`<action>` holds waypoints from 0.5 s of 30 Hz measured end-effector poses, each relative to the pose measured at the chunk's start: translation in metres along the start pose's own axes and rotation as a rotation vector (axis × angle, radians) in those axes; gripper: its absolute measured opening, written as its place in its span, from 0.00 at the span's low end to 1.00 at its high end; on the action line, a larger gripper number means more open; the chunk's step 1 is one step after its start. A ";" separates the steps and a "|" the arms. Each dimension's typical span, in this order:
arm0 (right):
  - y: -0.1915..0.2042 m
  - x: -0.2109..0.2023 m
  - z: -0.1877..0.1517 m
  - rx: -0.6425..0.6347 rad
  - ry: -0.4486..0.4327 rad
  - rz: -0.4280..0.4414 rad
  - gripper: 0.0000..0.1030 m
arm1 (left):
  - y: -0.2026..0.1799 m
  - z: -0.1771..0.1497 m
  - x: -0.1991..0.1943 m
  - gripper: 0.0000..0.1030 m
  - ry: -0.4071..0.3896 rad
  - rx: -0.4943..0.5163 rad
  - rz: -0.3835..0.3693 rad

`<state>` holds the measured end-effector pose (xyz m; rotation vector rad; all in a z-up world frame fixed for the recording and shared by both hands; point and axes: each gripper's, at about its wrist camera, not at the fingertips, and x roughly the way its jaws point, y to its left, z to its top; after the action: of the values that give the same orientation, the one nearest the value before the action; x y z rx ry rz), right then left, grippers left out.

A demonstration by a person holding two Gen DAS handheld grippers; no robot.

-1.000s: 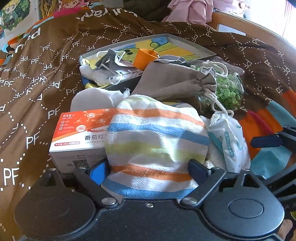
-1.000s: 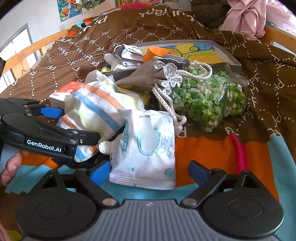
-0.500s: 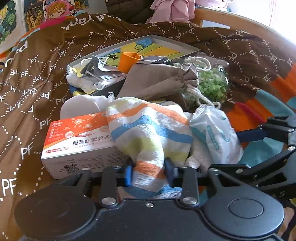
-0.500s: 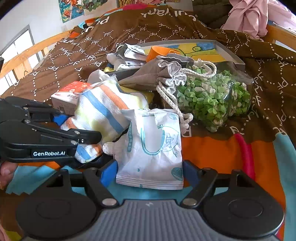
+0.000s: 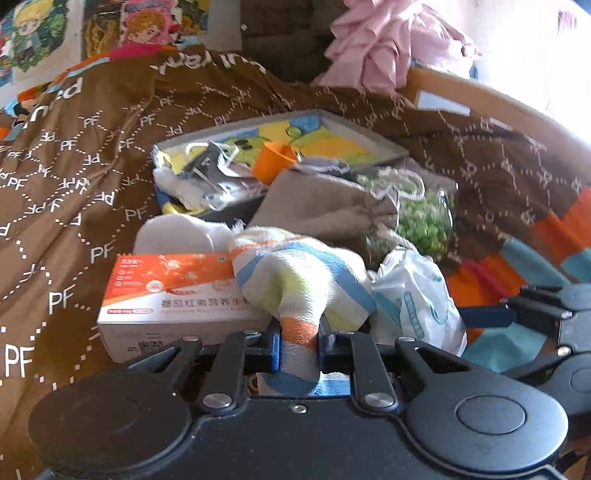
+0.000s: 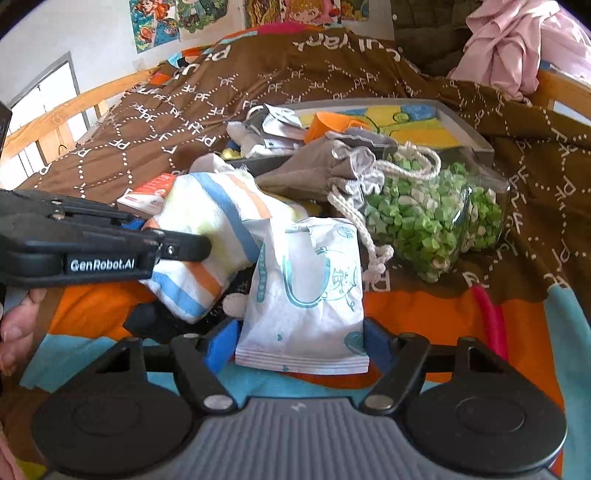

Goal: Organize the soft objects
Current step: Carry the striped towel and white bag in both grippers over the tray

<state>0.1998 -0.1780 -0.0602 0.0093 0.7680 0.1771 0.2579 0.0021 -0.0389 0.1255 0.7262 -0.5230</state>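
We see a brown PF-printed bedspread point(image 6: 155, 122) covering the bed, a pink garment point(image 6: 517, 44) heaped at its far right corner by the wooden bed rail point(image 6: 557, 86), cartoon posters point(image 6: 162, 22) on the wall beyond, and an orange-and-white carton point(image 5: 177, 295) toward the bedspread's near left.

Both tongs low and close together

The left tongs point(image 5: 299, 347) are pinched tight, their blue pads point(image 5: 274, 345) nearly meeting. The right tongs point(image 6: 301, 345) stand wider, pads point(image 6: 221, 343) set apart. A hand point(image 6: 16, 325) shows behind the left tongs.
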 end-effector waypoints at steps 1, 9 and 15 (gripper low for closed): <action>0.000 -0.002 0.000 -0.002 -0.009 -0.001 0.74 | 0.001 0.001 -0.003 0.18 -0.012 -0.010 -0.001; -0.002 -0.025 0.005 0.020 -0.123 0.008 0.74 | 0.013 0.007 -0.031 0.18 -0.127 -0.145 -0.037; -0.002 -0.047 0.008 0.019 -0.212 0.008 0.74 | 0.018 0.013 -0.052 0.18 -0.228 -0.218 -0.016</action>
<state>0.1728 -0.1875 -0.0224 0.0486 0.5587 0.1734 0.2422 0.0358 0.0042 -0.1417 0.5575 -0.4614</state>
